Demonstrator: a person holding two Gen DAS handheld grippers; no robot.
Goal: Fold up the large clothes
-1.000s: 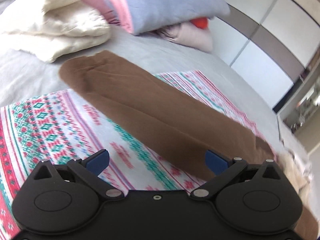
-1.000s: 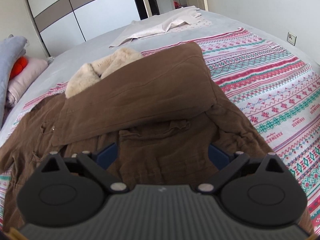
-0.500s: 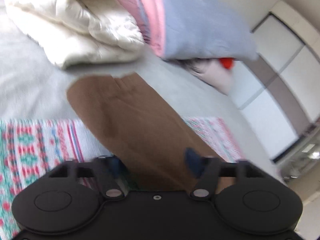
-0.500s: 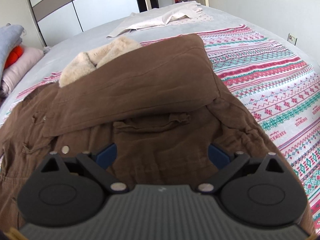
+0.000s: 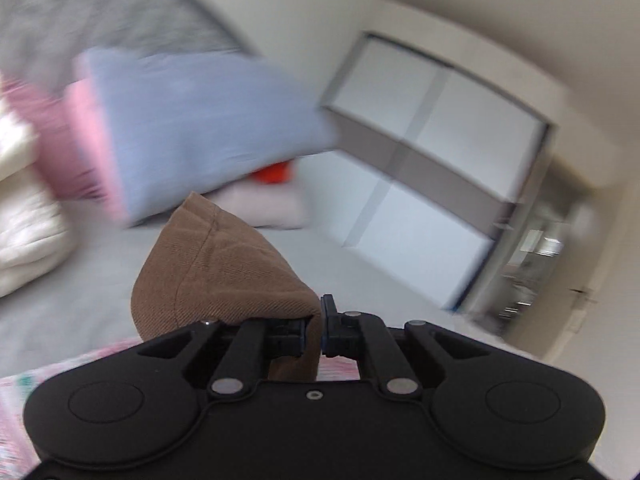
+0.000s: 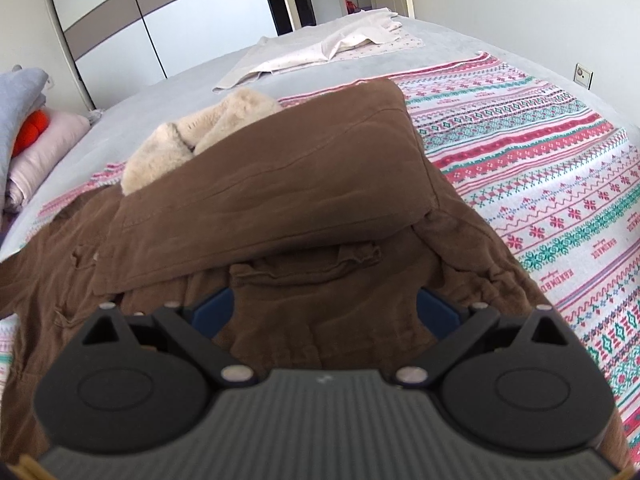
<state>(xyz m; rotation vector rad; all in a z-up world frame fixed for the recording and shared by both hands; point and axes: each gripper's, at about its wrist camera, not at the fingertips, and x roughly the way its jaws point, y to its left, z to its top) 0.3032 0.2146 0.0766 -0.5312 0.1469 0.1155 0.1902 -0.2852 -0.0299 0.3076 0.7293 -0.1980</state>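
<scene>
- Coat: brown woven cloth, matt, with a visible twill weave.
- Collar: cream fur, fluffy.
- Blanket: patterned cloth, flat and matt.
- Grippers: black matt plastic, small shiny metal pins, blue pads.
- Wardrobe: smooth panels.

The patterned blanket carries rows of small red lettering woven along its stripes at the right edge of the right wrist view; the letters are too small and distorted to read. No other text shows.
</scene>
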